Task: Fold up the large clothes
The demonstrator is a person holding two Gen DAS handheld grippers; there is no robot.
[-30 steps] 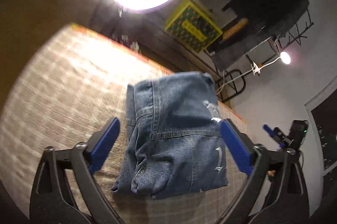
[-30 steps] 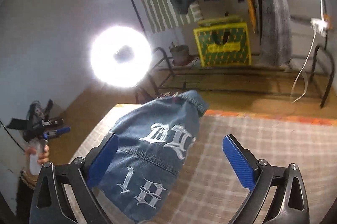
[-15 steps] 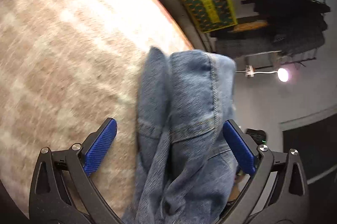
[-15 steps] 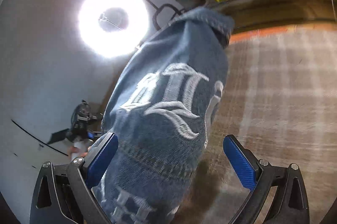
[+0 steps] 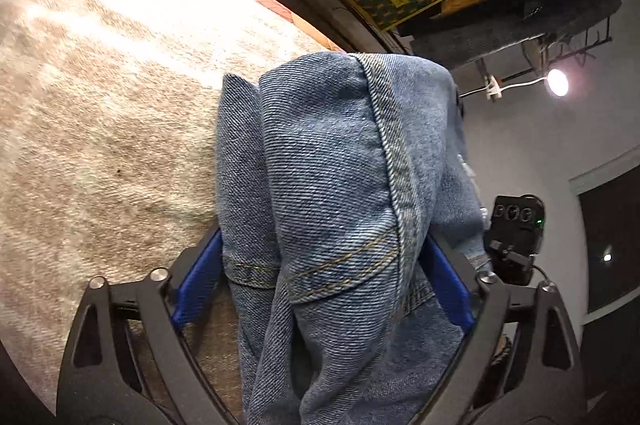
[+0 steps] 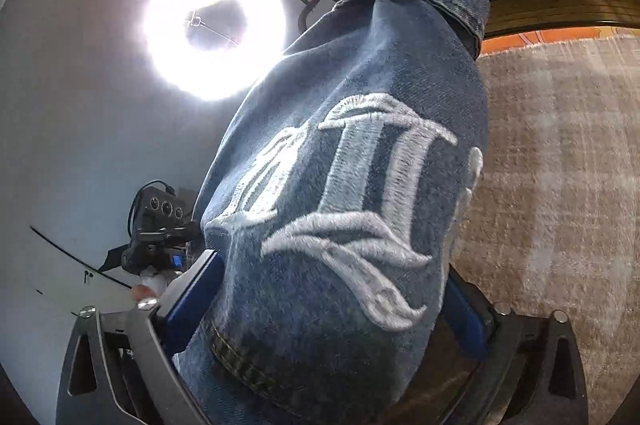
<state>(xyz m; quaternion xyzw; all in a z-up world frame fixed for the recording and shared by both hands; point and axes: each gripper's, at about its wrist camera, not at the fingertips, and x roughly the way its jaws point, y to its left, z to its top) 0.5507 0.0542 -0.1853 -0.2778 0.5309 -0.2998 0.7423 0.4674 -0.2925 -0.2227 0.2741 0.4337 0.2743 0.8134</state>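
Left gripper [image 5: 320,285]: jaws wide and closing, folded denim garment [image 5: 344,185] bunched between the blue pads [image 5: 198,281]; the cloth touches both pads, though a firm grip cannot be confirmed. Right gripper [image 6: 324,309]: jaws wide, the same garment filling the gap, white embroidered lettering [image 6: 352,201] facing up; whether the pads press on it cannot be told. The garment lies on a beige checked tablecloth [image 5: 100,97], extending forward of both tools. Ring light [image 6: 214,29] ahead-left of the right gripper.
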